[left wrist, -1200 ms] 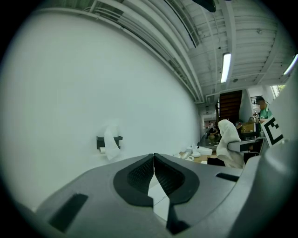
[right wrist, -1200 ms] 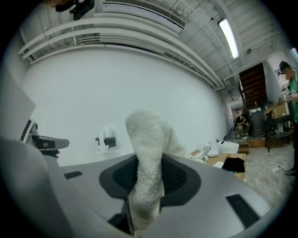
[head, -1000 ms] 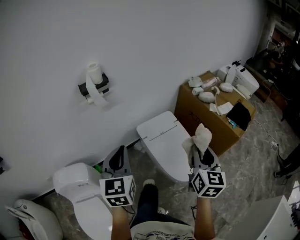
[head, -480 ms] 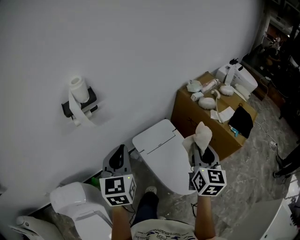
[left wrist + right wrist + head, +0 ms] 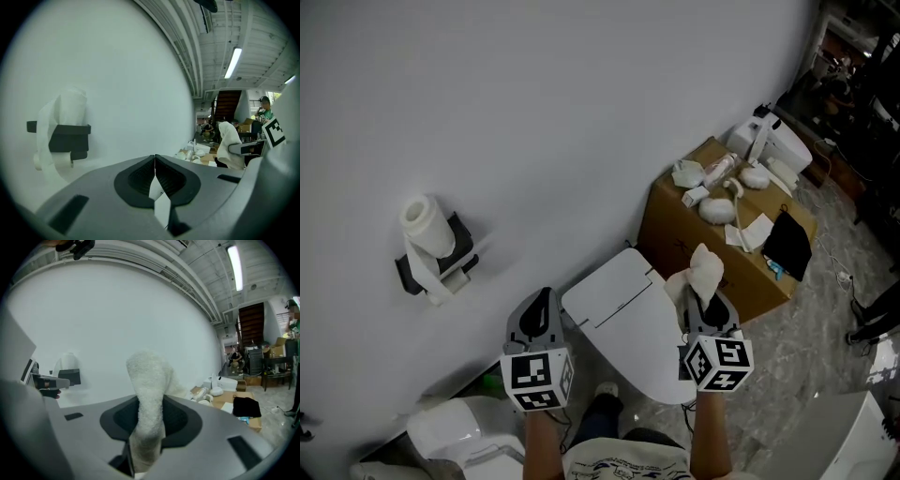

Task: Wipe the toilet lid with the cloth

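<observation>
So the toilet lid (image 5: 623, 323) is closed, white, and sits low in the middle of the head view. Its long axis runs from the wall down toward the person's feet. The cloth (image 5: 705, 270) isn't on it yet. It's pinched in the right gripper (image 5: 705, 302), jaws clamped on its lower part and the fluffy end sticking up past the tips. That gripper hangs over the lid's right edge, so the lid lies just down and left of it, and I'd say it's the closer one for the wipe. The left gripper (image 5: 541, 307) is off the lid's left side, jaws pressed together and apparently holding nothing. Neither gripper view shows the lid, since both point at the wall. A cardboard box (image 5: 675, 230) stands just right of the toilet.
</observation>
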`<control>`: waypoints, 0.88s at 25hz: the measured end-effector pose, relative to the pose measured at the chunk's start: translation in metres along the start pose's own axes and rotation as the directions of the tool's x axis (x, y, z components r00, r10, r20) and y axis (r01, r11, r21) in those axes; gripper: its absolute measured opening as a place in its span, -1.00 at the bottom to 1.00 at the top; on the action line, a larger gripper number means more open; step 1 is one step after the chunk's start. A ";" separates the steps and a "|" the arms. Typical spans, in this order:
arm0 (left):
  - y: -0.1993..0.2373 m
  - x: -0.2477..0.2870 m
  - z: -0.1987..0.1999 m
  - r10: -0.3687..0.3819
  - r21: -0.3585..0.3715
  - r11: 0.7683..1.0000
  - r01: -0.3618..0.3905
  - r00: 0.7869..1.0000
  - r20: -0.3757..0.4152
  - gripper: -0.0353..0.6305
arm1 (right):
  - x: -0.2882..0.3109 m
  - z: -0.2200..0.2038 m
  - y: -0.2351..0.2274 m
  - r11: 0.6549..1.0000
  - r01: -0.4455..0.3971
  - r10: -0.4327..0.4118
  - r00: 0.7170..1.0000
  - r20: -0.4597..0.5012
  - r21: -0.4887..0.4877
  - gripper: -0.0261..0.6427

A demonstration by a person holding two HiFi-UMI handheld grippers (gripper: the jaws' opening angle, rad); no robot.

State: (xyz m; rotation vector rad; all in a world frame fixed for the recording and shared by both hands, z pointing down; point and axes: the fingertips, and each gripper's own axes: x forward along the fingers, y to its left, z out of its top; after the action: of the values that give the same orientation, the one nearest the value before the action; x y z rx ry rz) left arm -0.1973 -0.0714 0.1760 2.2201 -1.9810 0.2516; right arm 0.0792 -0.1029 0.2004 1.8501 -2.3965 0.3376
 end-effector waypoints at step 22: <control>-0.007 0.077 -0.089 -0.033 -0.024 0.999 0.029 0.983 -0.183 -0.87 | 0.070 -0.091 -0.025 1.000 -0.012 0.009 0.977 -0.212 -0.015 -0.59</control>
State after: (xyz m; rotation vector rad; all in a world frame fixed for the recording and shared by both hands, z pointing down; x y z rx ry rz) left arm -0.1835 -0.1248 0.2799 2.1276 -1.8432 0.4132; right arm 0.0798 -0.1535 0.3064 1.7003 -2.2604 0.4885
